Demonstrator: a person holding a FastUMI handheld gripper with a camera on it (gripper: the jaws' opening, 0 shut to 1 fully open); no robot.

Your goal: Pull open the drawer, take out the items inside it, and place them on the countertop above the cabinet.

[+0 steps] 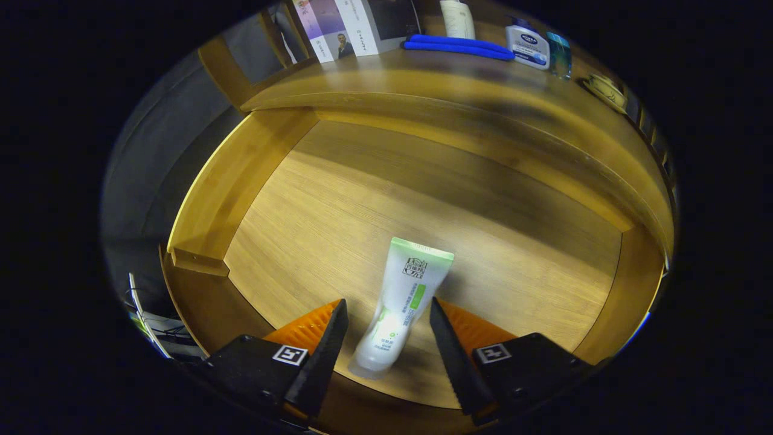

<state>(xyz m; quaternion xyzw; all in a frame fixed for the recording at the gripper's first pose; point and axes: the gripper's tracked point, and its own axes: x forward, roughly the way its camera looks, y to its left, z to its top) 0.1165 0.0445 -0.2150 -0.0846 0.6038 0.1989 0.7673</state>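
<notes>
In the gripper view, the drawer [253, 181] is pulled open and one tube [401, 305] lies flat on its wooden floor. The gripper [388, 317] hangs over the tube with its fingers spread wide, one on each side of the tube's lower half; a gap shows between each finger and the tube, so neither presses on it. The tube's long axis runs roughly along the fingers, leaning slightly. Its rounded cap end lies back between the fingers, toward the drawer's front wall, and its flat crimped end with the green band points ahead, toward the countertop [423, 78], reaching just beyond the fingertips. The rest of the drawer floor around the tube is bare wood. On the countertop, well beyond the tube, stand two upright booklets [356, 24], one blue cloth [459, 47] lying flat, one pale bottle [458, 18] behind the cloth, one white bottle with a blue label [527, 45] and one small teal bottle [560, 54] just beside it.
</notes>
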